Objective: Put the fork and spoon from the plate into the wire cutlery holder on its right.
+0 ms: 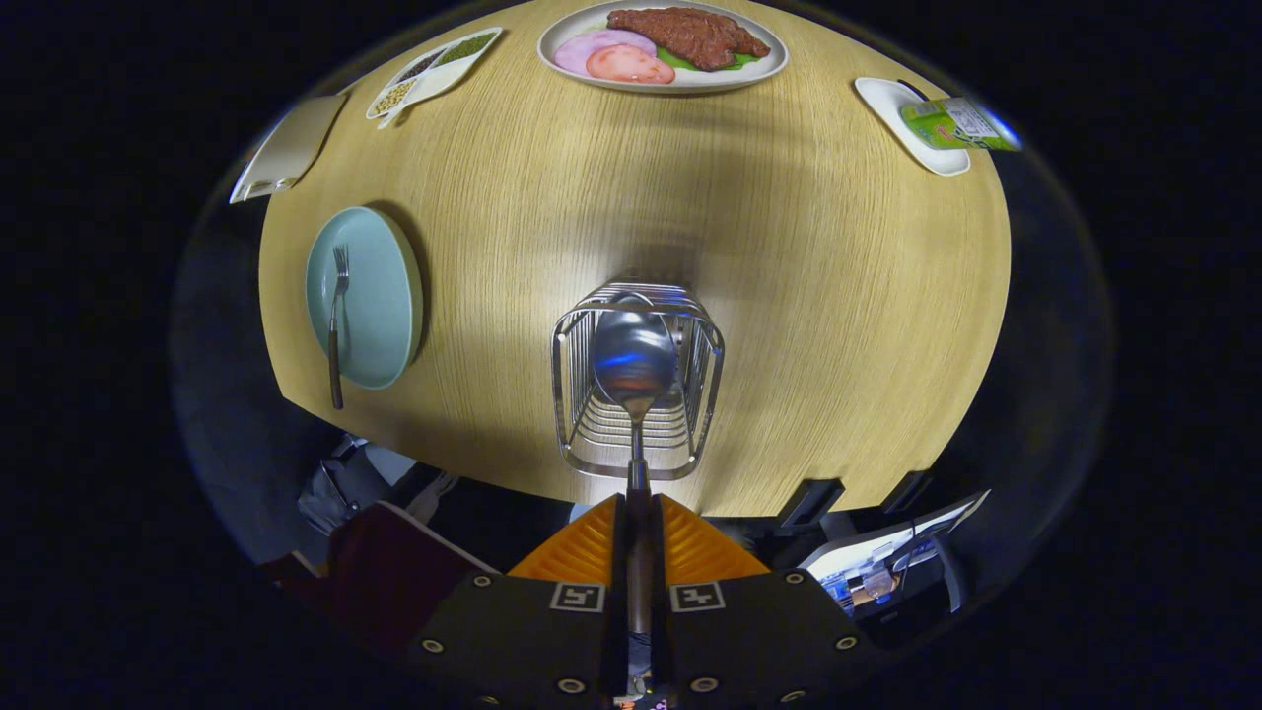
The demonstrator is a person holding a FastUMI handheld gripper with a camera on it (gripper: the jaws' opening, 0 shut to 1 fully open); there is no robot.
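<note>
Gripper: two orange ribbed fingers pressed together on the dark handle of a spoon. Handle runs straight forward between the pads; black finger bodies behind carry small square black-and-white markers.

Spoon: polished metal bowl, oval, mirror-bright with a blue and orange glint. Bowl sits over the open top of the wire cutlery holder, just ahead of the fingertips. Whether the bowl touches the wires cannot be told.

Wire cutlery holder: squarish basket of thin chrome rods, rounded corners, upright bars on the sides and a grid of parallel wires at the bottom. Stands on the table near its close edge.

Table: round, pale wood-grain top with fine straight lines, matte.

Plate: pale blue-green, round, smooth glaze, well to the left of the holder. Fork lies on it lengthwise, metal tines pointing away, dark handle overhanging the near rim.

Far side of table: oval white platter with a rough brown slab of meat, pink round slices and a green leaf. Left of it a long white divided dish with small grains or beans in sections. Further left a flat cream rectangular board at the table edge. Far right, a small white dish with a green labelled can lying on its side across it
</note>
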